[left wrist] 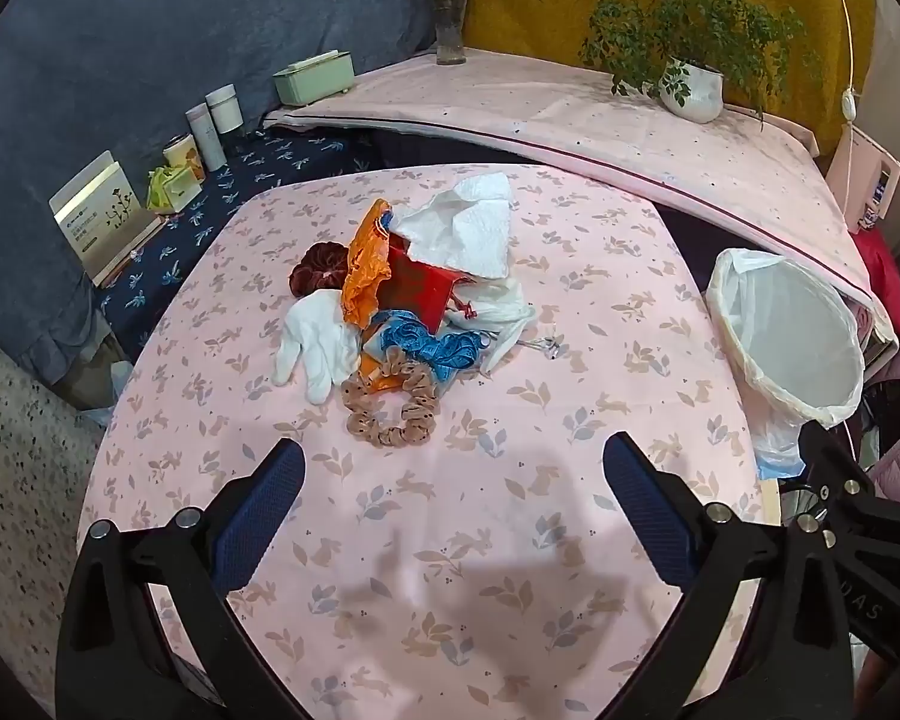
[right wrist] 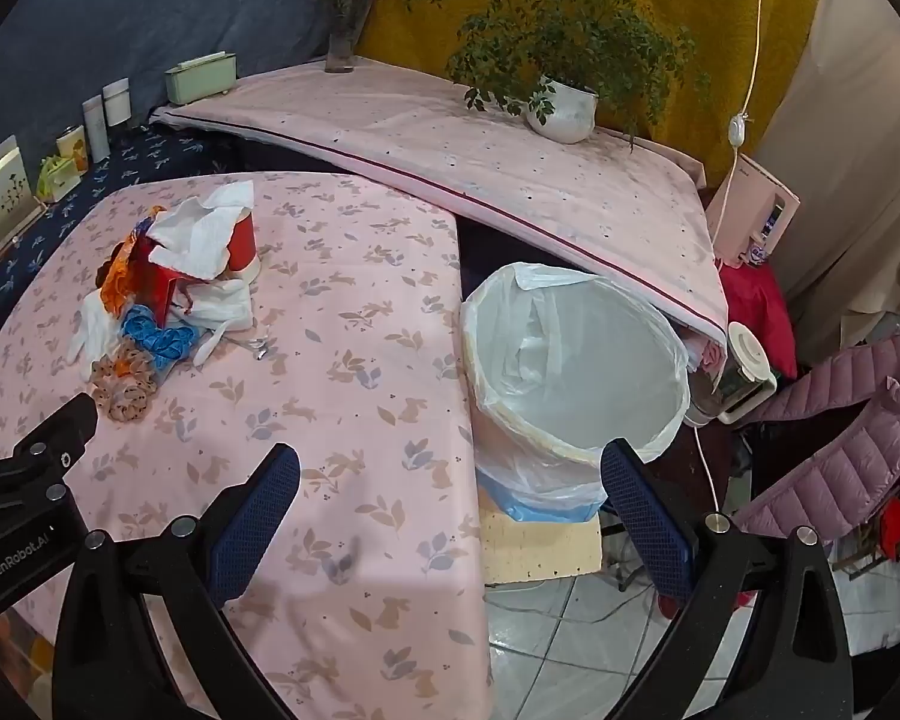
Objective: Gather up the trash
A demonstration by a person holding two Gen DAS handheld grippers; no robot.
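A heap of trash lies mid-table on the pink leaf-print cloth (left wrist: 450, 540): white crumpled tissue (left wrist: 468, 228), a red paper box (left wrist: 420, 291), an orange wrapper (left wrist: 363, 264), a white glove (left wrist: 315, 342), blue ribbon (left wrist: 426, 348), a tan scrunchie (left wrist: 390, 408) and a dark red scrunchie (left wrist: 318, 273). My left gripper (left wrist: 453, 483) hovers open just short of the tan scrunchie, nothing between its fingers. The heap (right wrist: 174, 288) sits far left in the right wrist view. My right gripper (right wrist: 450, 489) stands open over the table's right edge, near the bin (right wrist: 576, 372) lined with a white bag.
A second pink-covered surface (left wrist: 570, 114) behind holds a potted plant (left wrist: 690, 87), a flower vase (left wrist: 450, 30) and a green box (left wrist: 315, 78). Jars and a card stand (left wrist: 99, 210) line the dark-blue strip at left. A pink quilted jacket (right wrist: 840, 456) lies right of the bin.
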